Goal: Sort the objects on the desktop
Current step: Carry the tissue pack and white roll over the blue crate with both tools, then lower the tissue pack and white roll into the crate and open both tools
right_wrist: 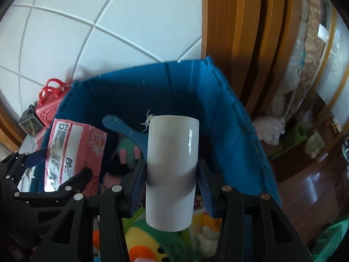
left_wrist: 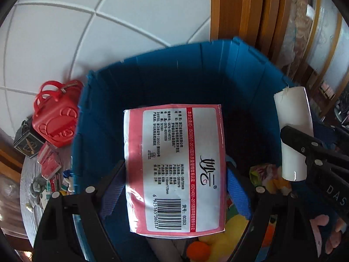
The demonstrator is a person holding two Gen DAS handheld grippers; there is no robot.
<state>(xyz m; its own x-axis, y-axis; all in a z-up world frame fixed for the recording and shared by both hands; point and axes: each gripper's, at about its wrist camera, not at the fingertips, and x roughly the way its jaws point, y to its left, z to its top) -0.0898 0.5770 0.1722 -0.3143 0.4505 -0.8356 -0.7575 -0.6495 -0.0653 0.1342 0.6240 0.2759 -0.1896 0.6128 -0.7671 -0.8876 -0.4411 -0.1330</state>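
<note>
Tissue pack (left_wrist: 174, 168), pink and white, is pinched between the blue pads of the left gripper (left_wrist: 174, 187) and held over the open blue storage bin (left_wrist: 152, 83). Its white label carries Chinese print, a red strip reading "ISO9001-2015" and "ISO14001-2015", a barcode starting 6 925165 and the number 60353. At 3 o'clock of the pack in the left wrist view, the right gripper (right_wrist: 172, 185) clamps a plain white tube (right_wrist: 172, 170) upright above the same bin, a frayed thread at its top rim. Below both lie plush toys (right_wrist: 152, 244) in yellow, green and orange, with a blue plastic scoop (right_wrist: 124, 128) among them. Outside the bin at 9 o'clock, on the worktop (left_wrist: 30, 174), stand a red toy handbag (left_wrist: 55, 120), a dark box (left_wrist: 27, 144) and small red-and-white packets (left_wrist: 49, 163).
</note>
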